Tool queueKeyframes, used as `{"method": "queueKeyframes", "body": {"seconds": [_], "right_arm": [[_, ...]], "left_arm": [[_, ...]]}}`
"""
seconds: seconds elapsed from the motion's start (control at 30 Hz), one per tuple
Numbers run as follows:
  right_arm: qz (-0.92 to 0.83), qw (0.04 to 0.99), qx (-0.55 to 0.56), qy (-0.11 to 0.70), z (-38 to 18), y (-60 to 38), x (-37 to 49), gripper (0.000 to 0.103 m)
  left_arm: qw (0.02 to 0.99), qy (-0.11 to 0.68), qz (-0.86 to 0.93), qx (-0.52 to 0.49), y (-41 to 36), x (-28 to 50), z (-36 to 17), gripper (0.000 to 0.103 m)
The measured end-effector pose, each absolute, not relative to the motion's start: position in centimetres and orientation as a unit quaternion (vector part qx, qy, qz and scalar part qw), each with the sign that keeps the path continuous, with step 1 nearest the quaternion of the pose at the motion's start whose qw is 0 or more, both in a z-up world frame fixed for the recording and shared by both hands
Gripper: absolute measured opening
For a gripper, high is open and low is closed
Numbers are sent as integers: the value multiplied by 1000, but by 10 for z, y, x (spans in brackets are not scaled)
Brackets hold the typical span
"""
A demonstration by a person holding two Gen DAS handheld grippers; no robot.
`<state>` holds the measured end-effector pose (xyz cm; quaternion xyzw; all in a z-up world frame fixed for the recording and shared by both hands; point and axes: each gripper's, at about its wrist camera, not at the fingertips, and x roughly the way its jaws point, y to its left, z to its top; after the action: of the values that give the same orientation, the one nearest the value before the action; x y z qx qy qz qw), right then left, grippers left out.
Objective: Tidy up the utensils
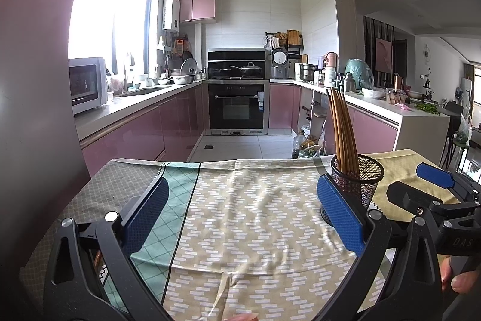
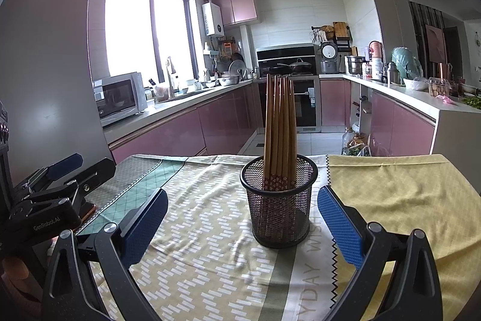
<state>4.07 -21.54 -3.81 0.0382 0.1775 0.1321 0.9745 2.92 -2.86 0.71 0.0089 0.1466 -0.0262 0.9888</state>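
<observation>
Pink-fronted kitchen cabinets wrap the background, bright window on one side, dark oven at the far end, and up front we have a table under a patchwork tablecloth (image 2: 210,218) of beige brick print, teal lattice and yellow. Centre stage in the right wrist view: a round black wire-mesh holder (image 2: 279,203) standing upright on the cloth, and inside it a tight bundle of brown wooden chopsticks (image 2: 279,134), tips down, leaning together against the holder's left side.

Right gripper (image 2: 240,218) hangs just short of the holder, blue pads spread wide, nothing between them. Left gripper (image 1: 240,209) sits over the bare middle of the cloth, equally spread and equally empty; from its camera the mesh holder (image 1: 357,182) sits off to its right, just beyond the right-hand pad, with the chopsticks (image 1: 342,131) rising out of it.

And the cloth itself? No loose utensil in sight in either view. By my read the sorting looks as good as finished: every chopstick visible is already in the holder, both claws released. What remains, if anything, is pulling back clear, or a stray piece outside these views, which I cannot rule out.
</observation>
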Motion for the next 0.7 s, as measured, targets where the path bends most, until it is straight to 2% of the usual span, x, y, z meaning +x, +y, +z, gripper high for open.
{"method": "queueKeyframes", "body": {"seconds": [0.7], "right_arm": [[132, 974, 40, 180, -39, -214, 42, 96]], "left_arm": [[988, 153, -26, 6, -28, 31, 3, 97]]}}
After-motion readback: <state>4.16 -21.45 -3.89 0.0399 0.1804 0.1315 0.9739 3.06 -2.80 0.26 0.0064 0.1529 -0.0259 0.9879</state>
